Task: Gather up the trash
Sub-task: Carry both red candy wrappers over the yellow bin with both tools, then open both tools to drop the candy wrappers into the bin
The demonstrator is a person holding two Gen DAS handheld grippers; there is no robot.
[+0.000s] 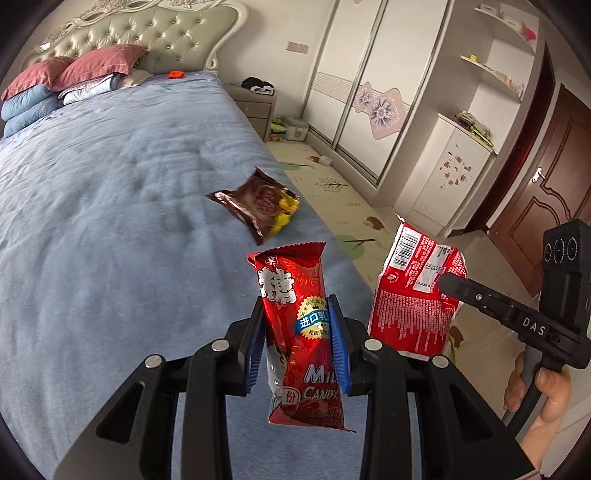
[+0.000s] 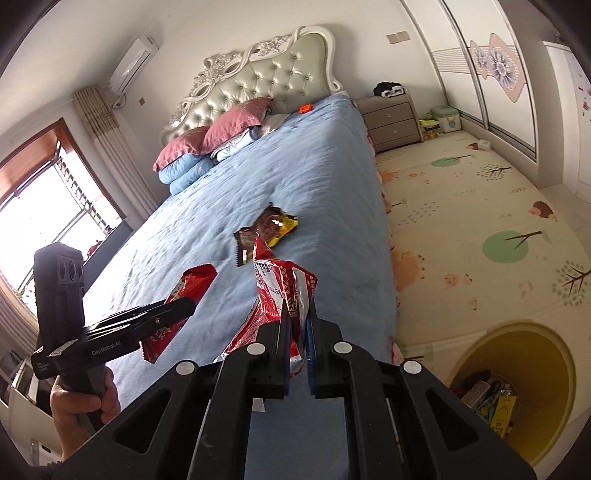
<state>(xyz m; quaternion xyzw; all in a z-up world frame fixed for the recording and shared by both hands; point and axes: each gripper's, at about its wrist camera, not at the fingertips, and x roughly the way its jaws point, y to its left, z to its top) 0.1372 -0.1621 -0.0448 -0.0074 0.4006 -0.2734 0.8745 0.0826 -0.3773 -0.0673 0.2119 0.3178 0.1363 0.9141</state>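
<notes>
Candy wrapper (image 1: 295,332) clamped in L gripper (image 1: 298,334); R gripper (image 2: 296,341) clamped on red packet (image 2: 284,291). Only R view shows yellow bin (image 2: 535,373).

A bed (image 1: 110,206) with a blue cover stretches ahead of the tool and to its left. At its far end stand a tufted headboard (image 1: 159,33), two pink pillows (image 1: 99,64) and folded blue quilts (image 1: 26,107). Beyond the bed's far corner is a brown nightstand (image 2: 391,120), with something dark on top, perhaps clothing. A wardrobe (image 1: 362,85) with flower panels lines the wall ahead to the right, above a patterned floor mat (image 2: 480,221). A brown door (image 1: 546,177) stands far right.
</notes>
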